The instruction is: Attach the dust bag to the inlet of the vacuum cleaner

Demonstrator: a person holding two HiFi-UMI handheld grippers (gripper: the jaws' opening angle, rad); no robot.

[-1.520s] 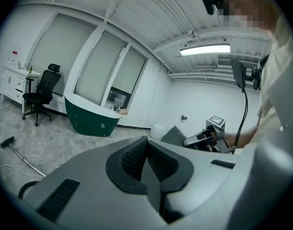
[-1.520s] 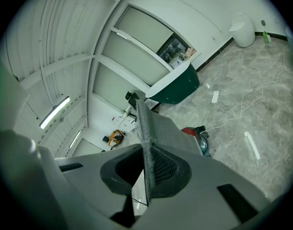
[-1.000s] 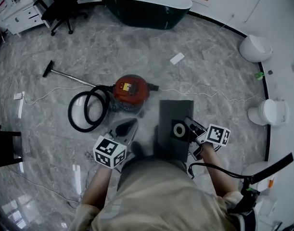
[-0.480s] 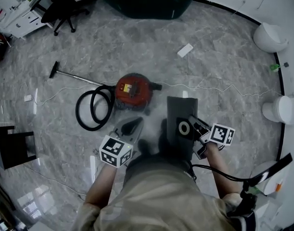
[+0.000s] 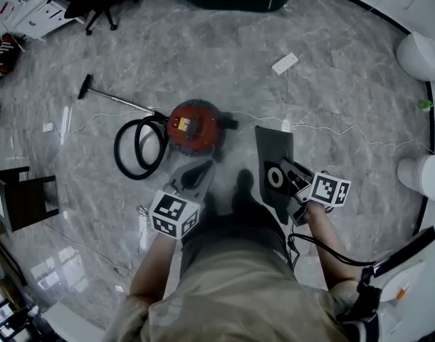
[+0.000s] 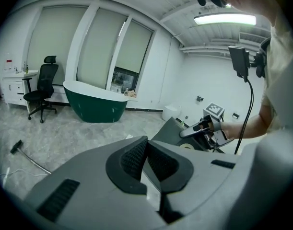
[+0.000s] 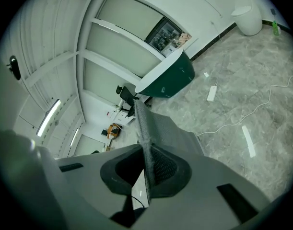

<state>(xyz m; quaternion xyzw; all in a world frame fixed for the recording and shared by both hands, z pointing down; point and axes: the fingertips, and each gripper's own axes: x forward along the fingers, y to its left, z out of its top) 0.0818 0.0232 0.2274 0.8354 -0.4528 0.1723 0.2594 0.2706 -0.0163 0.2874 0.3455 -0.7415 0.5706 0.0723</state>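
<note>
The right tongs (image 5: 287,171) are clamped on the edge of the grey dust bag (image 5: 273,148), held out flat above the marble floor (image 5: 331,98) with its round collar facing up, just right of the person's shoe (image 5: 243,185). The left tongs (image 5: 200,171) are pressed together with nothing between them. The red vacuum cleaner (image 5: 194,125) sits on the floor ahead, apart from the bag, its black hose (image 5: 139,147) coiled at its left.
</note>
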